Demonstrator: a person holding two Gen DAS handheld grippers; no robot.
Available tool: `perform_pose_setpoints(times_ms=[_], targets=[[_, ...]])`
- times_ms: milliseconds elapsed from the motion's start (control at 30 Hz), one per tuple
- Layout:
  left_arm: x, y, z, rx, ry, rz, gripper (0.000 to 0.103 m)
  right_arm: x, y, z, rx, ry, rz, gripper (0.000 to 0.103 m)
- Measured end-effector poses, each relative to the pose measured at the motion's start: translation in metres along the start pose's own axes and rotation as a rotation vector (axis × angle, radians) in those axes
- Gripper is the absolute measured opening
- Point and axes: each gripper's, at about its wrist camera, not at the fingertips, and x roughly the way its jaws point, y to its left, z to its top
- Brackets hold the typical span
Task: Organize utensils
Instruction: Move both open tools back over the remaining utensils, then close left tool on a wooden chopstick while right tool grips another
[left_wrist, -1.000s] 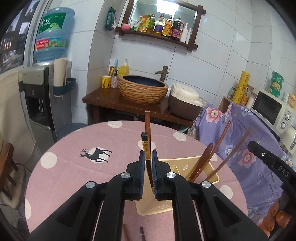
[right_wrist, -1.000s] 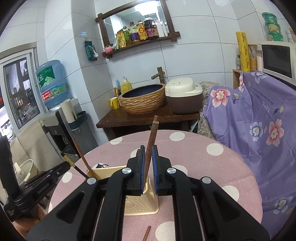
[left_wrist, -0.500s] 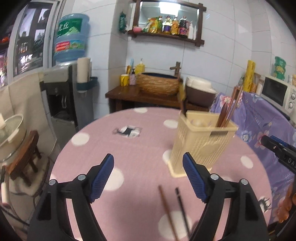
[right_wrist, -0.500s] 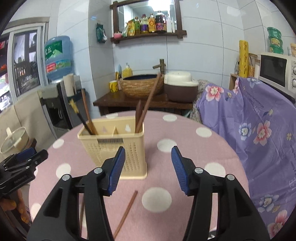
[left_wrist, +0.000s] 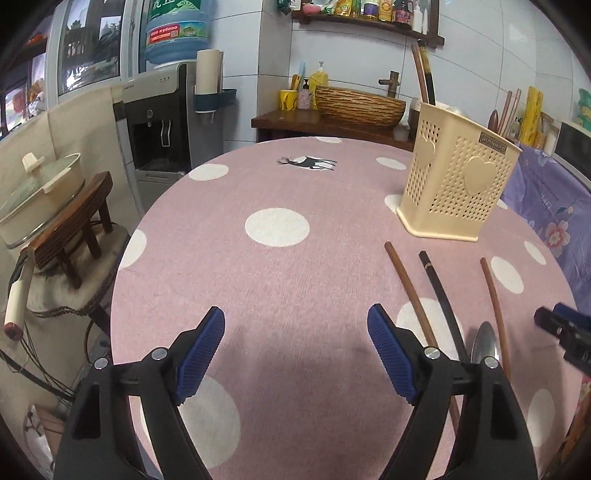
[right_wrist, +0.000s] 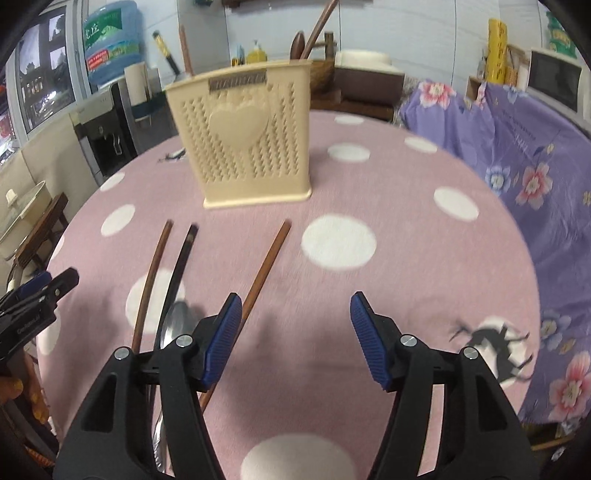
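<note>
Left wrist view: the left gripper (left_wrist: 295, 354) hangs over the pink polka-dot tablecloth (left_wrist: 277, 280) with its blue pads spread wide and only bare cloth between them. The cream utensil holder (left_wrist: 458, 184) stands upright toward the far right of the round table, with chopsticks (left_wrist: 424, 74) sticking up from its far-left corner and more wooden handles (left_wrist: 508, 110) rising at its right. In front of the holder, on the cloth, lie a brown chopstick (left_wrist: 406, 284), a black chopstick (left_wrist: 441, 295) just beside it, and another brown chopstick (left_wrist: 493, 295) a little further right; a metal spoon (left_wrist: 485, 343) rests between the black one and the right brown one, its bowl partly behind the gripper's right finger. The tip of the right gripper (left_wrist: 565, 332) shows at the right edge. In the right wrist view, the right gripper (right_wrist: 295, 336) has its jaws opening, nothing between them but tablecloth; the nearest brown chopstick (right_wrist: 266, 269) runs under its left pad's outer side. The holder (right_wrist: 243, 136) stands ahead, slightly left of centre, and the spoon (right_wrist: 177, 325) lies left of the left finger.
</note>
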Motion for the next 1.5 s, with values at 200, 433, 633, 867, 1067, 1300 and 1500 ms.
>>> perform_pose_setpoints(times_ms=[200,433,633,867,1067,1300,1500], targets=[[-0.004,-0.010,-0.007,0.032,0.005,-0.007,0.079,0.008,0.025,-0.021,-0.019,0.069,0.006,0.062],[-0.006,-0.016,-0.013,0.035,0.013,-0.021,0.079,0.014,0.045,-0.033,-0.041,0.114,-0.037,0.062],[-0.007,-0.017,-0.014,0.032,0.021,-0.030,0.079,0.012,0.046,-0.036,-0.069,0.105,-0.041,0.045],[-0.006,-0.021,-0.014,0.035,0.032,-0.043,0.079,0.007,0.010,-0.035,-0.030,0.118,-0.052,0.031],[-0.001,-0.031,-0.014,0.046,0.055,-0.071,0.079,0.007,-0.004,-0.035,-0.019,0.101,-0.031,0.031],[0.008,-0.050,-0.006,0.103,0.090,-0.107,0.070,0.010,-0.003,-0.020,-0.067,0.074,0.025,0.043],[0.033,-0.068,0.014,0.114,0.149,-0.154,0.057,0.008,-0.012,-0.011,-0.028,0.057,0.048,0.045]])
